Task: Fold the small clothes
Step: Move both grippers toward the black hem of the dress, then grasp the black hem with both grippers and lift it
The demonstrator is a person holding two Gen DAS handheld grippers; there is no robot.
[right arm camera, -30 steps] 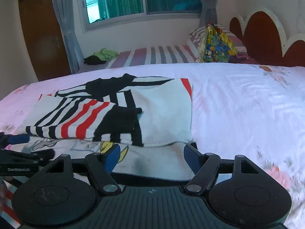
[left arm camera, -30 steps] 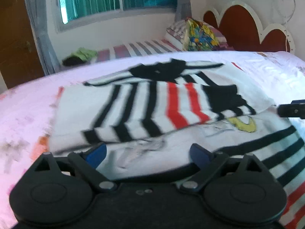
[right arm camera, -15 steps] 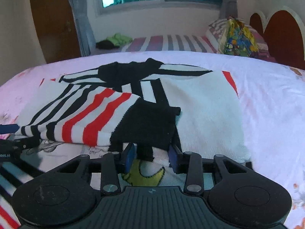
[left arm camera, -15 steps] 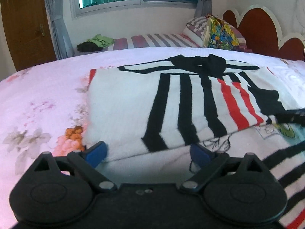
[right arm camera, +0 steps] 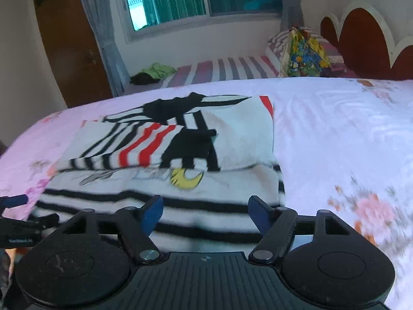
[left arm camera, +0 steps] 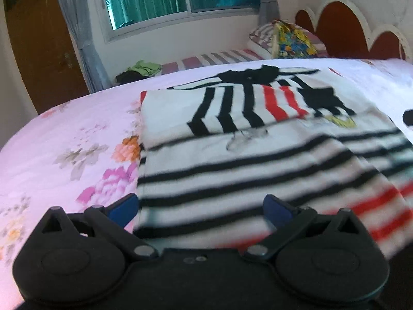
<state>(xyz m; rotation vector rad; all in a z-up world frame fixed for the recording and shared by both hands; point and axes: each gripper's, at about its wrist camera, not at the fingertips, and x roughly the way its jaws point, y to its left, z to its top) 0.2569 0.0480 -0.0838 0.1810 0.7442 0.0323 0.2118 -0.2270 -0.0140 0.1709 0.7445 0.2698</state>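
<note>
Pink floral bedsheet (left arm camera: 77,139) forms the work surface, with a green-curtained window and a scalloped red headboard behind. Left wrist view: the white knit top with black and red stripes (left arm camera: 258,160) lies flat, both sleeves folded across its upper part. The left gripper (left arm camera: 200,206) has drawn back to the hem since a second ago; its jaws, just opened further, stand wide with nothing clamped, though blur makes contact with the hem uncertain. Right wrist view: the top (right arm camera: 180,186) lies left of centre on the bedsheet (right arm camera: 335,134). The right gripper (right arm camera: 205,211) has released the sleeve cuff; its jaws have just opened and are empty. Judgement: sleeve folds complete; the hem-to-collar fold is next.
</note>
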